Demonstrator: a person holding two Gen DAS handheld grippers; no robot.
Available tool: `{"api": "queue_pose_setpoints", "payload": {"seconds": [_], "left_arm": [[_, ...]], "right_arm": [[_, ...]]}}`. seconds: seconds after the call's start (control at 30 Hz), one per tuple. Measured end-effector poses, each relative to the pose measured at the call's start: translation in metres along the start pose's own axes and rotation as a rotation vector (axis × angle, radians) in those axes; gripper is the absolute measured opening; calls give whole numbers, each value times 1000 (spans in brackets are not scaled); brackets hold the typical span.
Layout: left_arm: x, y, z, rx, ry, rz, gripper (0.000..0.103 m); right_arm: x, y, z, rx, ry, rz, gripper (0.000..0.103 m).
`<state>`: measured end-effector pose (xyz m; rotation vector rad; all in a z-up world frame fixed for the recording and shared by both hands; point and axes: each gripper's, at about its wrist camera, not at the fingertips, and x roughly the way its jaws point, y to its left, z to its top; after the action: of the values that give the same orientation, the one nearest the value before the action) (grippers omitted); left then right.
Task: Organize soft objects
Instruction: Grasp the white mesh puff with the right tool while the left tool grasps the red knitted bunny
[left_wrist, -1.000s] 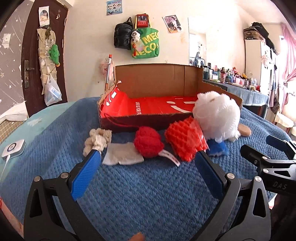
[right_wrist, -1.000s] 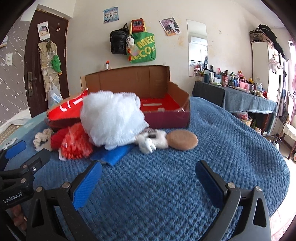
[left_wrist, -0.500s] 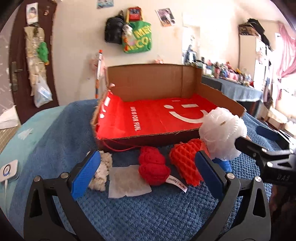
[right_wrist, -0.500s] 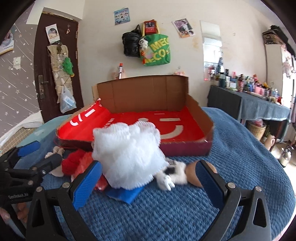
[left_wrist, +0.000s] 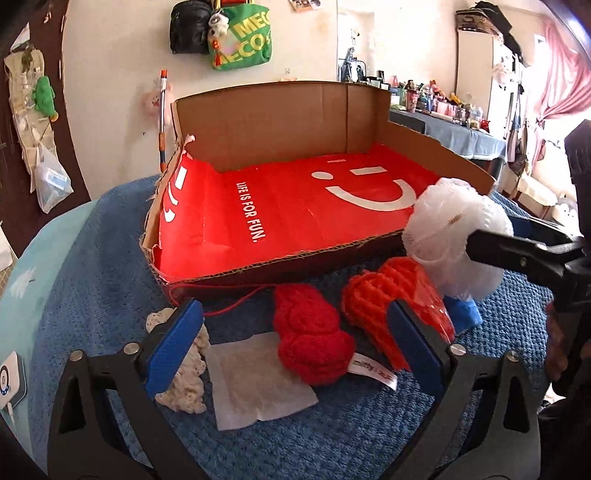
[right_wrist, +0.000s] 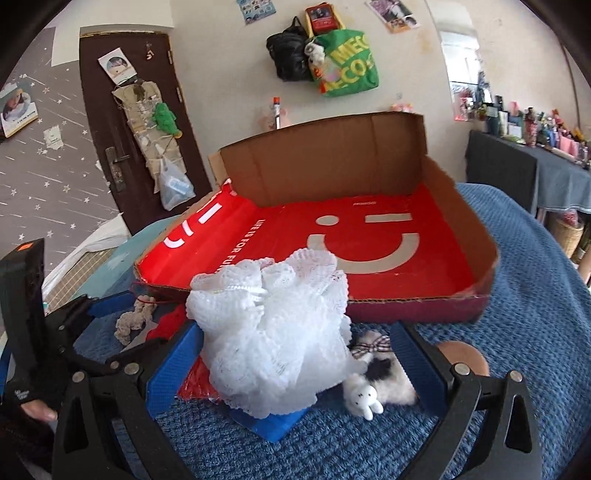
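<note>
Right gripper (right_wrist: 295, 363) spread wide around white mesh pouf (right_wrist: 273, 332); small white plush rabbit (right_wrist: 364, 398) beside it, red-lined box (right_wrist: 461, 236) behind.

Cardboard box (left_wrist: 369, 122), red liner: "LIFE IS FOR FUN." beside a white smiley. Green bag (left_wrist: 245, 35), wall above box: "MEG", "ECO". Red knit's tag (left_wrist: 373, 373): "miffy".

"What sort of place am I steering in?"

"A lived-in bedroom, from my feed: blue knitted bedspread (right_wrist: 517, 295), bags hung on the wall (right_wrist: 347, 62), cluttered dresser (right_wrist: 546, 155), pink curtain (left_wrist: 557, 74), dark door (right_wrist: 133, 122)."
</note>
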<state>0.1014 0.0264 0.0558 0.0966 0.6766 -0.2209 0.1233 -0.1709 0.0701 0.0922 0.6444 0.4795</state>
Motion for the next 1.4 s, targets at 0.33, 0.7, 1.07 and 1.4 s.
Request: {"api": "queue_pose_setpoints", "payload": {"seconds": [0.33,0.7,1.07,1.4], "left_arm": [[13,4,5,15,64,-84,78],[9,4,4,70,118,-74,78],[38,-2,-1,64,181,-62,62],[6,-2,10,24,99,-177,43]], "right_arm": [[18,-14,-1,75,74,132,103],[19,-22,-2,122,71,155,103],[22,-7,-2,34,78,109,87],[-5,4,7,-7,-4,141,59]]}}
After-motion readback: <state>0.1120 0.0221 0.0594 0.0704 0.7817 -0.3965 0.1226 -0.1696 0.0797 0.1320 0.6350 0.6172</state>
